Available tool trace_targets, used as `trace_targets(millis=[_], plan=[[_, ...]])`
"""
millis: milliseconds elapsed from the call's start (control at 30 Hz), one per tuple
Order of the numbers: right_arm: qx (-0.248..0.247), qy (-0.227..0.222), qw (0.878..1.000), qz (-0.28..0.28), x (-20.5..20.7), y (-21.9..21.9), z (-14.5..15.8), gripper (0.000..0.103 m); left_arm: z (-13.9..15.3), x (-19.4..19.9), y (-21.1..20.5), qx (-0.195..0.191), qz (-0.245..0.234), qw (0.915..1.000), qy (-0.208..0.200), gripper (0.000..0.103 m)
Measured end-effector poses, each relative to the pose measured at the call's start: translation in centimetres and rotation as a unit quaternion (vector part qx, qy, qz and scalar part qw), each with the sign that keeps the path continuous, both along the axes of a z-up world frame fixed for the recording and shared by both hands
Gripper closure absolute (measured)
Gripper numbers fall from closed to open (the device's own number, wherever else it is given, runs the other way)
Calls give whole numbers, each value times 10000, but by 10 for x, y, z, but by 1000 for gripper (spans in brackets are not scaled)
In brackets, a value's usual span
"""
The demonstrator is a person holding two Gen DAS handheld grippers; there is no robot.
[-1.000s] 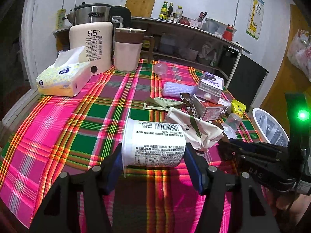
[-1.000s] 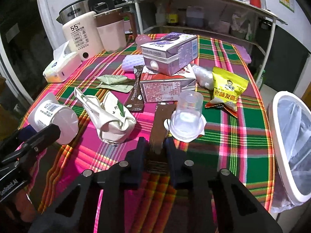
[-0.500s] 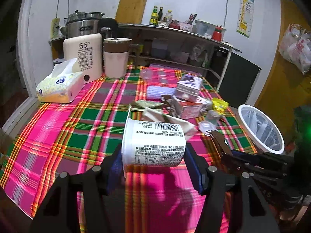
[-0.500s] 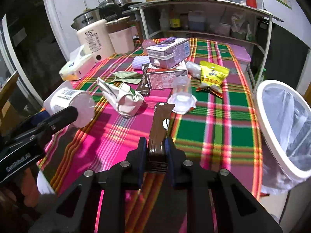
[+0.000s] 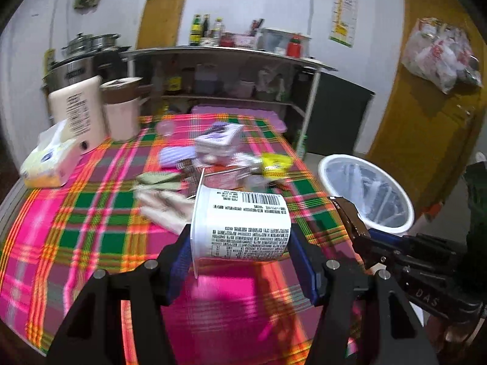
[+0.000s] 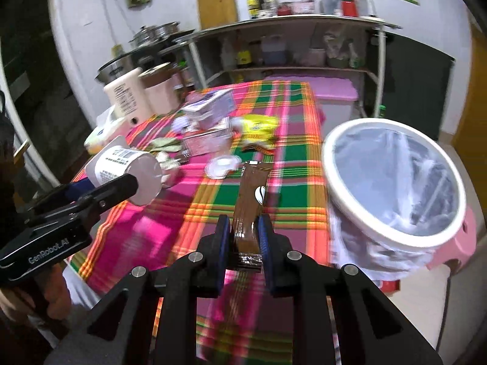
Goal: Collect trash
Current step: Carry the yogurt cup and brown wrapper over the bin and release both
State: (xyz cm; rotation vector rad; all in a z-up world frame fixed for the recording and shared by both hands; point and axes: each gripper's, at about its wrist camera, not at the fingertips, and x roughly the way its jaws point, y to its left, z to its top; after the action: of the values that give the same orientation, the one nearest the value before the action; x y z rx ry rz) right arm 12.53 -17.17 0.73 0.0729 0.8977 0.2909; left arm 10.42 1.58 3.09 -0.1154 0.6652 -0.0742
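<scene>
Where legible, "GenRobot.AI" on left hand-held gripper [image 6: 100,194]

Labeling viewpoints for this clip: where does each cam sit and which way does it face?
Left wrist: on the left gripper, looking forward over the plaid table; its jaws clamp a white cup lying sideways; the right gripper shows at right.
Right wrist: on the right gripper, looking across the table toward the lined bin; its jaws pinch a brown wrapper; the left gripper and cup show at left.
Shared: table, bin, cup, wrapper, both grippers, back shelf.
</scene>
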Motion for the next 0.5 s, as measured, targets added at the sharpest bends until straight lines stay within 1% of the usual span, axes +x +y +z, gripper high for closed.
trace_targets(millis=[133, 333, 500], plan=[[3, -52, 9993, -378, 2, -35, 4, 82, 3, 13, -26, 11, -331, 9994, -36, 40], [-16, -88, 9968, -790, 6, -77, 6, 82, 4, 35, -64, -32, -820, 9966, -43, 40], [-43, -60, 9950, -995, 12, -100, 2, 82, 4, 52, -93, 45, -1137, 9935, -60, 40]])
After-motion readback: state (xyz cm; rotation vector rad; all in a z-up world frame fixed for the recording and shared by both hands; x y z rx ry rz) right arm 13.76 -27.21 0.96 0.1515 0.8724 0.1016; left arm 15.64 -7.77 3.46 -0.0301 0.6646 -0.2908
